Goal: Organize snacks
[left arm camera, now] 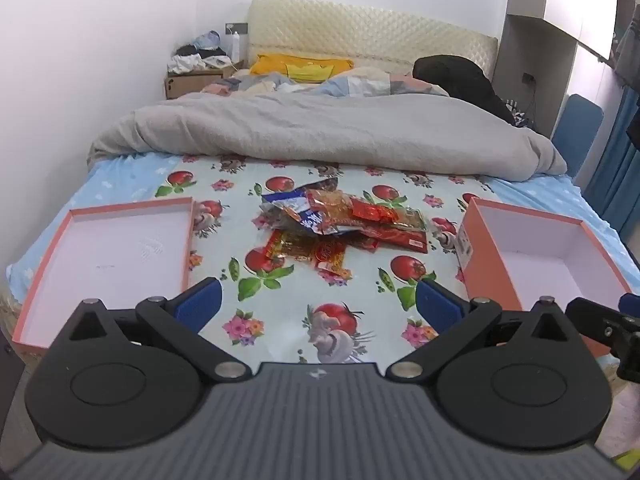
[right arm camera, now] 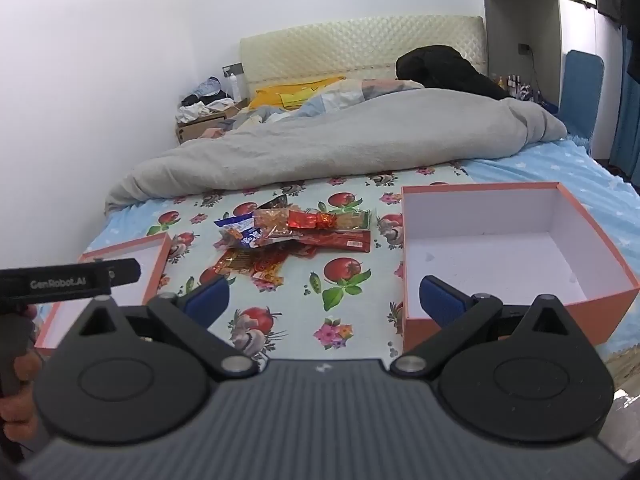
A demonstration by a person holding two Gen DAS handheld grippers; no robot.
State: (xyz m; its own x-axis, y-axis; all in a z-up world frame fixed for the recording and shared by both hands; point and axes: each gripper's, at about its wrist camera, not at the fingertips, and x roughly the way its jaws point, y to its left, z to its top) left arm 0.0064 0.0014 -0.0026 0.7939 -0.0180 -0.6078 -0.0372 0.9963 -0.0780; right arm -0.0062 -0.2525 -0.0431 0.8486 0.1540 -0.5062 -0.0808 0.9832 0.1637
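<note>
A pile of snack packets (left arm camera: 340,228) (right arm camera: 296,236), mostly red with a blue-white one on its left side, lies on the fruit-print cloth in the middle of the bed. A shallow orange lid (left arm camera: 108,256) (right arm camera: 120,276) rests at the left. A deeper orange box (left arm camera: 536,256) (right arm camera: 512,256) stands at the right, white inside with nothing in it. My left gripper (left arm camera: 318,304) hangs open over the cloth, short of the pile. My right gripper (right arm camera: 324,300) is open too, its right finger in front of the deep box's near left corner.
A grey duvet (left arm camera: 320,128) is bunched across the bed behind the pile, with pillows and a black garment (left arm camera: 460,80) beyond. A cardboard box with clothes (left arm camera: 196,76) sits by the headboard. A hand on the left gripper's handle (right arm camera: 24,360) shows at the left edge.
</note>
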